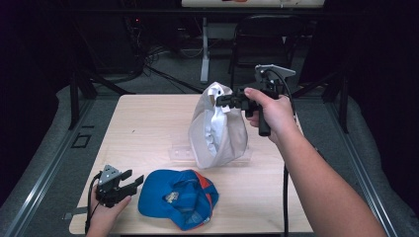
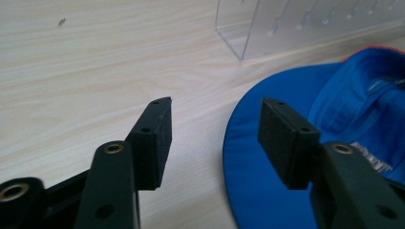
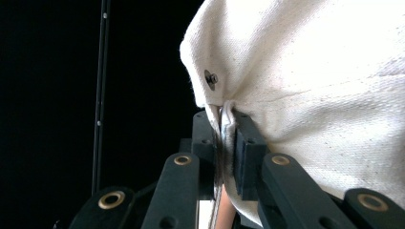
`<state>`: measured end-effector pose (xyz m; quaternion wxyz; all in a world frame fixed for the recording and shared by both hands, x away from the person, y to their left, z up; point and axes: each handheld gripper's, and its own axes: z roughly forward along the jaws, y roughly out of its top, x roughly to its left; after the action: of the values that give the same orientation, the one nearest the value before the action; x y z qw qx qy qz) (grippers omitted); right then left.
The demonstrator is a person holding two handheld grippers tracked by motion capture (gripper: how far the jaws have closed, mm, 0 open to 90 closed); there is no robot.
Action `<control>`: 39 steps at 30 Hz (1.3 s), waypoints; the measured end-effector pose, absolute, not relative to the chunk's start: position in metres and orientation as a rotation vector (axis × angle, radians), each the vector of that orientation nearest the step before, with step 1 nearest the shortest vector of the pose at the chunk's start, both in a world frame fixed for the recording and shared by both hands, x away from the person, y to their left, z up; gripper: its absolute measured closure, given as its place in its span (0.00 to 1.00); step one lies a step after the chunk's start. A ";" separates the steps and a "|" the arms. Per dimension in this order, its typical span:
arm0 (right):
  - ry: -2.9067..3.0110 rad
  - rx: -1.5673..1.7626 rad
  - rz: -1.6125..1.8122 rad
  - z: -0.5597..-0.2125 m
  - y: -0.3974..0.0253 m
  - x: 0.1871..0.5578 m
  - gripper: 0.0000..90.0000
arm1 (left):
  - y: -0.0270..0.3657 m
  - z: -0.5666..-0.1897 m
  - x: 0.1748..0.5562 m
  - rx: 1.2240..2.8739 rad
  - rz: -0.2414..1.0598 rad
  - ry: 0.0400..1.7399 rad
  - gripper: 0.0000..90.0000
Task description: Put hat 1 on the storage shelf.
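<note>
A white cap point(image 1: 217, 128) hangs above the middle of the table, held up by my right gripper point(image 1: 226, 101), which is shut on its upper edge. In the right gripper view the cream fabric point(image 3: 310, 71) is pinched between the black jaws of the right gripper point(image 3: 227, 138), with a small metal rivet just above. A blue cap point(image 1: 178, 197) with an orange edge lies upside down near the table's front. My left gripper point(image 1: 132, 181) rests open just left of it. In the left gripper view the left gripper point(image 2: 215, 124) has one jaw over the blue cap's brim point(image 2: 267, 191).
A clear acrylic stand point(image 1: 183, 152) lies on the wooden table point(image 1: 143, 128) under the white cap, also visible as the acrylic stand point(image 2: 296, 24) beyond the blue cap. A black chair point(image 1: 267, 39) and a white desk leg stand behind the table.
</note>
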<state>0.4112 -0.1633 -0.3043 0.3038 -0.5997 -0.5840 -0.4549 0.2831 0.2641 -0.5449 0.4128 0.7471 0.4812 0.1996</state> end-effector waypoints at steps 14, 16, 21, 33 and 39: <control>-1.497 -1.625 -1.253 -0.312 -0.158 0.431 0.91 | 0.198 -0.506 0.296 1.911 0.524 0.999 0.49; -1.495 -1.631 -1.257 -0.313 -0.157 0.433 0.91 | 0.186 -0.502 0.298 1.919 0.538 0.975 0.47; -1.499 -1.643 -1.254 -0.316 -0.152 0.438 0.91 | 0.160 -0.498 0.304 1.932 0.543 0.925 0.44; -1.489 -1.663 -1.262 -0.322 -0.143 0.447 0.91 | 0.122 -0.497 0.315 1.971 0.576 0.871 0.43; -1.486 -1.666 -1.266 -0.324 -0.140 0.450 0.91 | 0.103 -0.498 0.321 1.998 0.565 0.864 0.43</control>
<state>0.4495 -0.1396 -0.3241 0.2836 -0.6226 -0.5552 -0.4729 0.3214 0.1025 -0.4982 0.4316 0.8014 0.3467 0.2264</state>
